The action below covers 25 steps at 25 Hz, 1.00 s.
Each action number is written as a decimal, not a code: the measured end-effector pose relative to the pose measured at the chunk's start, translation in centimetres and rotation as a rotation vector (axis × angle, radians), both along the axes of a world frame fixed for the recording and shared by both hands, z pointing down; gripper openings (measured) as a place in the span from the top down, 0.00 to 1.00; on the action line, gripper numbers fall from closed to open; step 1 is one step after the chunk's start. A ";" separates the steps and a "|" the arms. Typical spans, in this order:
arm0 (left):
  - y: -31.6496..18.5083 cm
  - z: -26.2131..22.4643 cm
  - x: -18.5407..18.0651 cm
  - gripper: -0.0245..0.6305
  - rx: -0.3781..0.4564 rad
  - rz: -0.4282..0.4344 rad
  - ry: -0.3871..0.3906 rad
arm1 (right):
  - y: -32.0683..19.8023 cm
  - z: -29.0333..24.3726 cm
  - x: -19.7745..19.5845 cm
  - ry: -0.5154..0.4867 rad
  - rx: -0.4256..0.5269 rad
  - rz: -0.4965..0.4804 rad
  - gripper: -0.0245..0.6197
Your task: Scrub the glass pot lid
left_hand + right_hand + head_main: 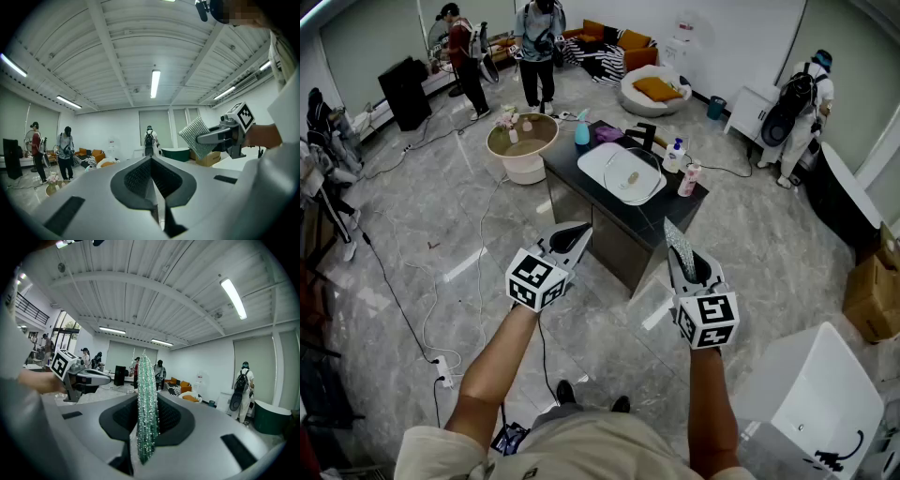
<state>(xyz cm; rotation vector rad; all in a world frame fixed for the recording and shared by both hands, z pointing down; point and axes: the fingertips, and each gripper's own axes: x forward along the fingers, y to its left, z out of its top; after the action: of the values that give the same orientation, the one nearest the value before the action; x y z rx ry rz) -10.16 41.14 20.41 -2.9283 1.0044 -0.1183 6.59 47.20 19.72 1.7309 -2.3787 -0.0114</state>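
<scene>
Jaws on the left gripper are pressed together with nothing between them, while those on the right gripper pinch a glittery silver-green scrub pad, which stands edge-on and rises past the tips. The glass pot lid lies flat on a white tray on a dark table, well ahead of both grippers and touched by neither. Both grippers hang in the air side by side, pointing toward that table, over a grey marbled floor. Around the tray stand a blue bottle at the far side, a white pump bottle and a pink bottle toward the right end. A round beige table with flowers sits just beyond the dark one. Several people stand farther off in the room.
</scene>
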 end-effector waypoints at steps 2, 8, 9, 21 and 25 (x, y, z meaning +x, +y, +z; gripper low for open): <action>-0.1 0.2 -0.4 0.95 -0.002 0.003 0.000 | 0.0 0.0 -0.4 0.000 0.000 0.003 0.83; -0.5 0.6 -1.8 0.95 -0.008 0.017 0.001 | -0.3 0.1 -1.7 0.002 -0.001 0.018 0.83; -0.6 0.6 -2.0 0.95 -0.008 0.021 0.001 | -0.4 0.1 -2.0 0.003 -0.001 0.022 0.83; -3.2 1.4 -6.2 0.95 -0.010 0.074 0.014 | -2.1 -0.1 -5.1 -0.029 0.027 0.098 0.83; -4.8 2.1 -6.5 0.95 -0.014 0.096 0.003 | -3.4 0.6 -5.2 -0.044 0.022 0.119 0.83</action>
<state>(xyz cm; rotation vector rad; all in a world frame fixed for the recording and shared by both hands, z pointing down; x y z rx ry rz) -16.64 36.35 22.46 -2.9830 0.8651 -0.1177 1.41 43.77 20.29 1.8992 -2.3094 0.0189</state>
